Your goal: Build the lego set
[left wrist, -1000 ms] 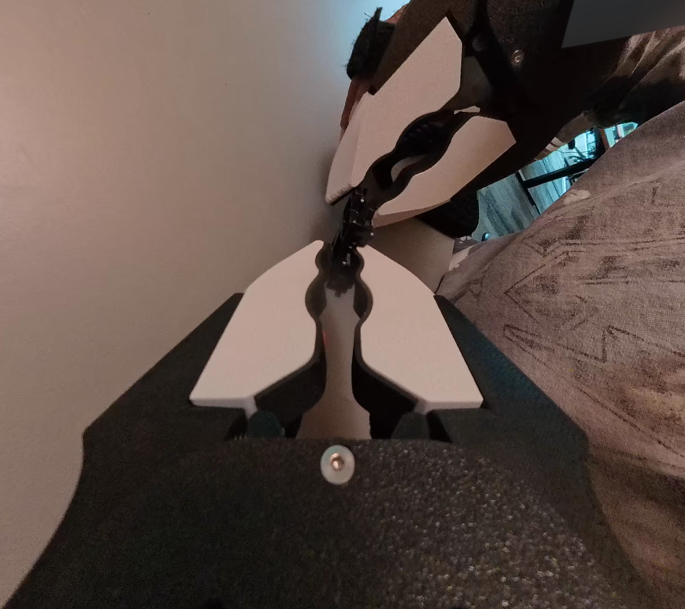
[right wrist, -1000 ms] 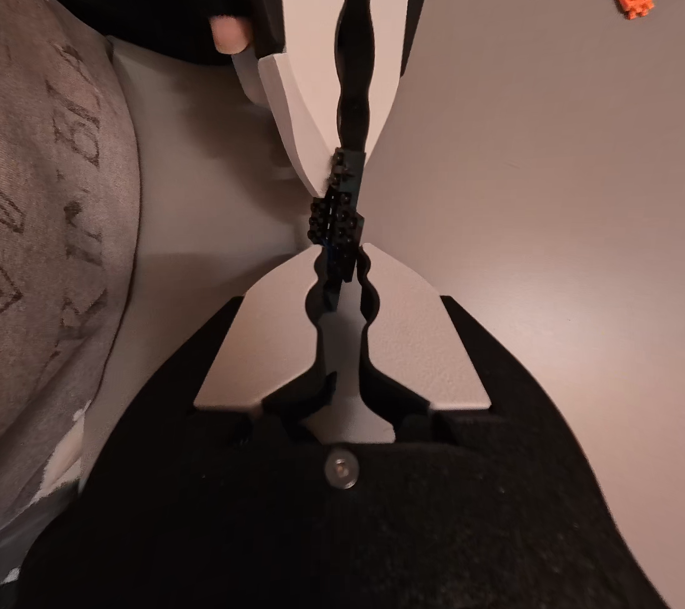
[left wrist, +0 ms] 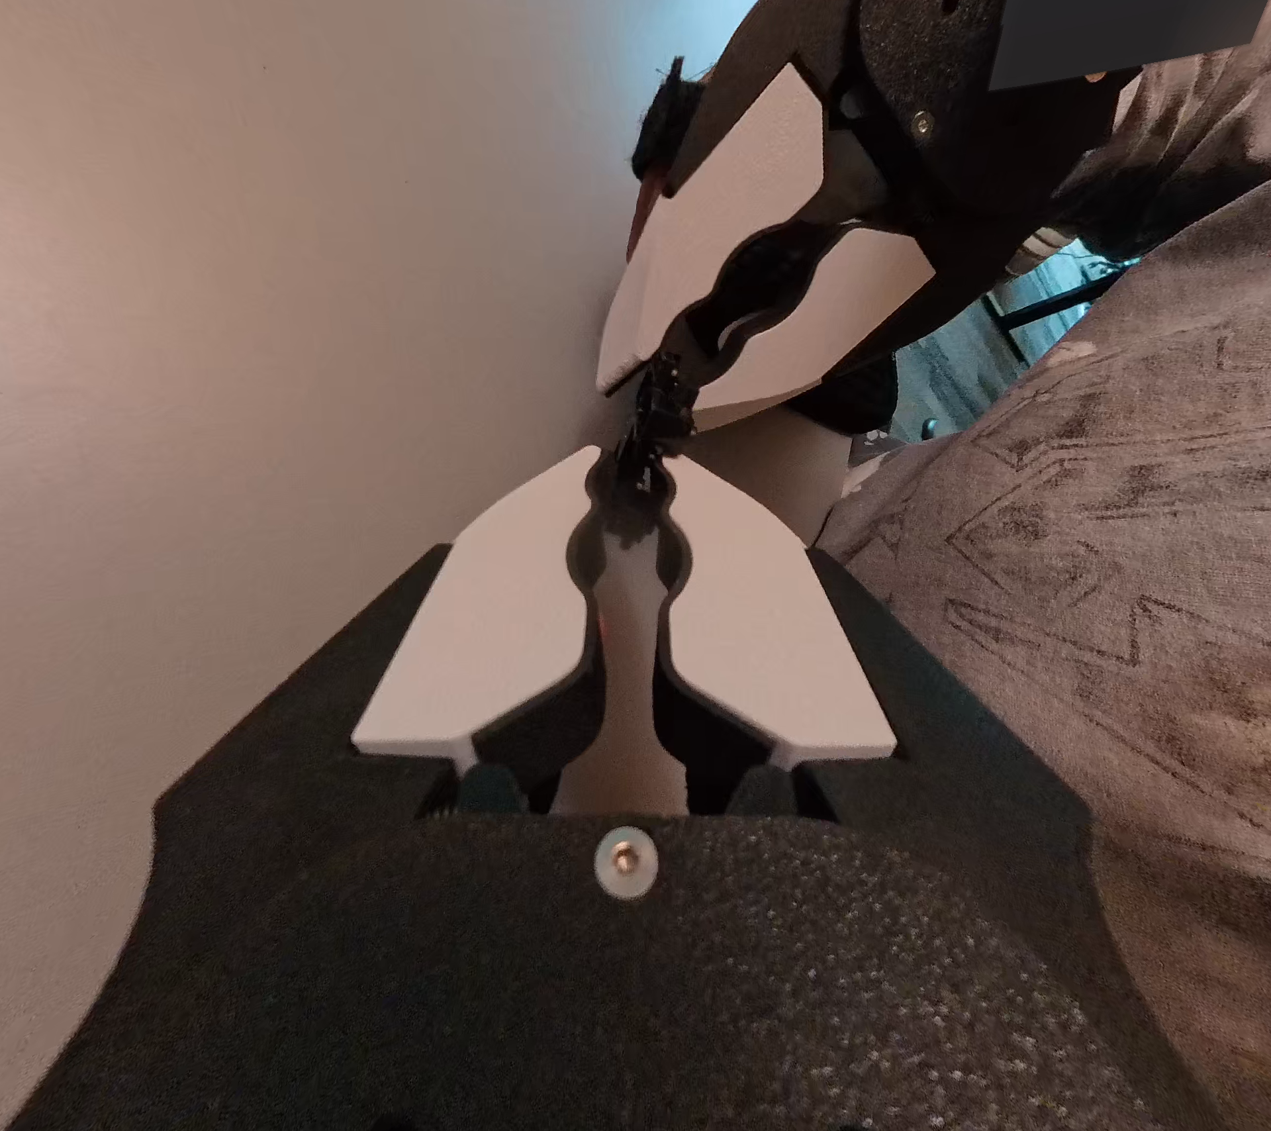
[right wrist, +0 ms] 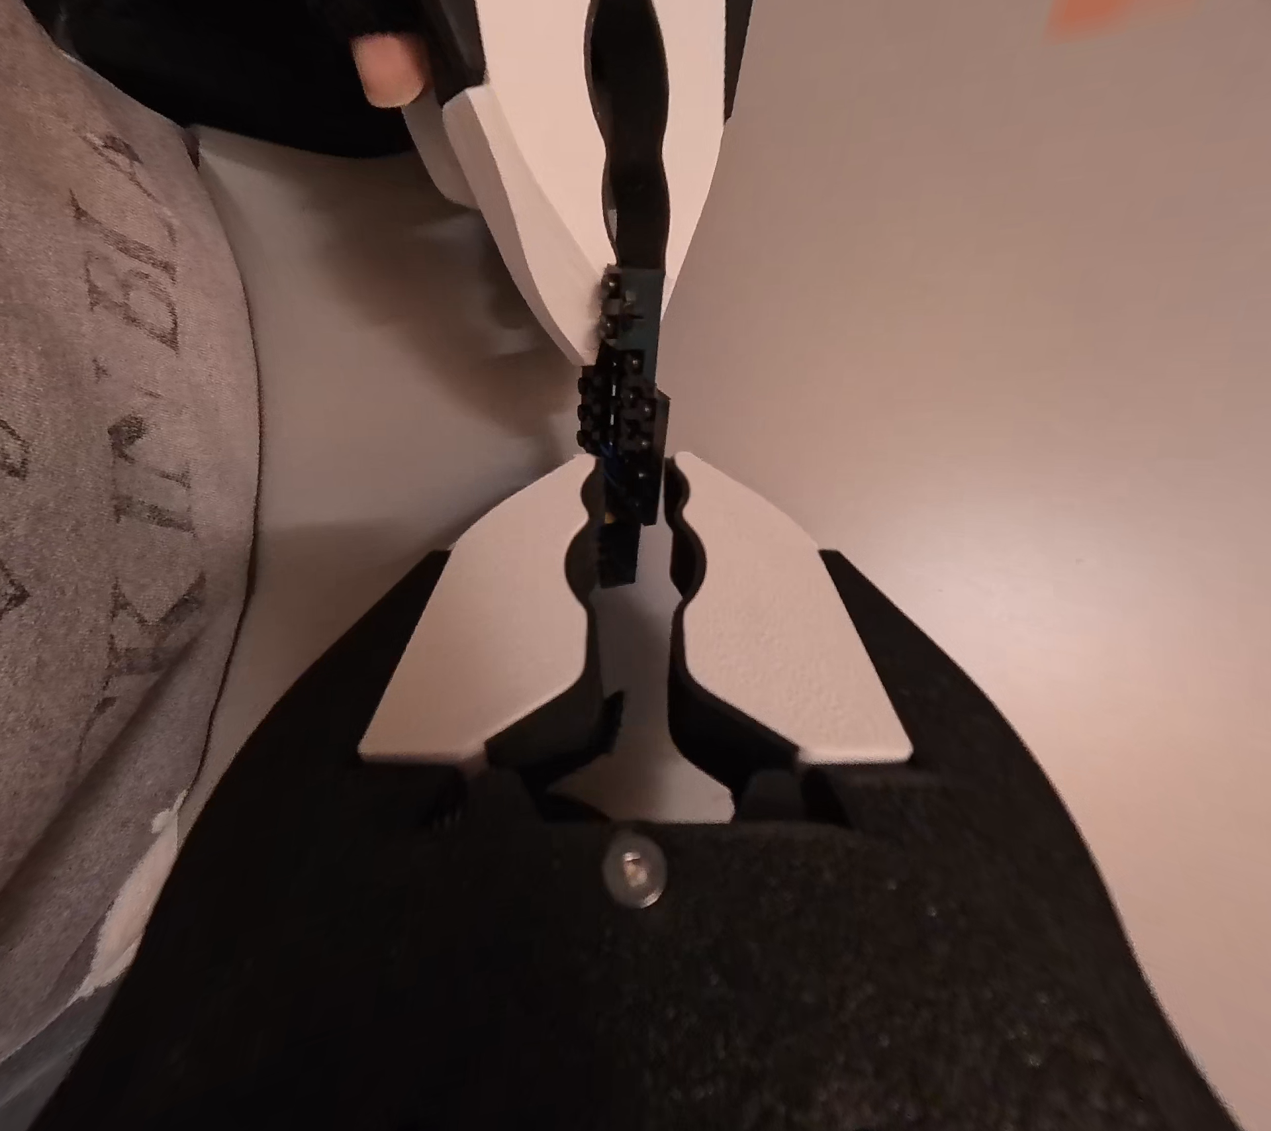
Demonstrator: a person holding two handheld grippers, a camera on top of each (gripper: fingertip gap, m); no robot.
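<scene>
Above the table (right wrist: 963,410), the left gripper (left wrist: 636,465) and right gripper (right wrist: 629,479) each clamp one end of the black lego assembly (right wrist: 626,410), apparently to press its plates together in mid-air.

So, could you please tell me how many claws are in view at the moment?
2. The left claw is closed on one end of the black lego piece. The right claw faces it tip to tip, closed on the other end, above the table. None seems hidden.
</scene>
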